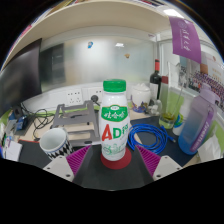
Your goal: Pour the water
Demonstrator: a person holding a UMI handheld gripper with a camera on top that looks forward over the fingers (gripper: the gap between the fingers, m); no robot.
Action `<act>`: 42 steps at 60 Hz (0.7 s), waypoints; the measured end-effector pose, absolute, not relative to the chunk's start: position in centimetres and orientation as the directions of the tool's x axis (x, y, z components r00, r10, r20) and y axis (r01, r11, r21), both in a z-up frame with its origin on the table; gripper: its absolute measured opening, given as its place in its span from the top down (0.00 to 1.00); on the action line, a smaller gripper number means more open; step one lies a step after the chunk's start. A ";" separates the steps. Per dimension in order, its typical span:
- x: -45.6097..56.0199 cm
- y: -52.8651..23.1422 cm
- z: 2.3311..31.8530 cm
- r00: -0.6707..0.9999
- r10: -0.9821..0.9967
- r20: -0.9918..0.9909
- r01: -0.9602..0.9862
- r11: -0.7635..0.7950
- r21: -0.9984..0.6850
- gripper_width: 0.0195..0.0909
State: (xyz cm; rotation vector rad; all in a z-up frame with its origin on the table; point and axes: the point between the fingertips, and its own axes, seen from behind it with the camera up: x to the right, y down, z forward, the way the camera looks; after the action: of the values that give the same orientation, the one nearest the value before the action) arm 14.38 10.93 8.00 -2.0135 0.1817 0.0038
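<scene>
Green-capped bottle (pixel 114 124) stands between the open fingers (pixel 78 157), gaps either side.

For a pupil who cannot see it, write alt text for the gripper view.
A white bottle with a green cap and red-and-green label stands upright on a dark table, between the fingers of the open gripper. A striped mug sits to its left, a coiled blue cable to its right, and a dark wine bottle farther back.
</scene>
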 end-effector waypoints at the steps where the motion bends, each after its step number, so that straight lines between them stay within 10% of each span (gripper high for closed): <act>1: 14.4 10.5 8.0 0.988 -0.127 -0.084 -0.131 -0.430 -0.893 0.07; 42: 15.7 -1.3 19.2 0.989 -0.107 -0.106 -0.145 -0.485 -0.862 0.09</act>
State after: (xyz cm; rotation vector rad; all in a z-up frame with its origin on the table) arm 15.71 -1.34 19.17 -2.0817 0.1765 0.0462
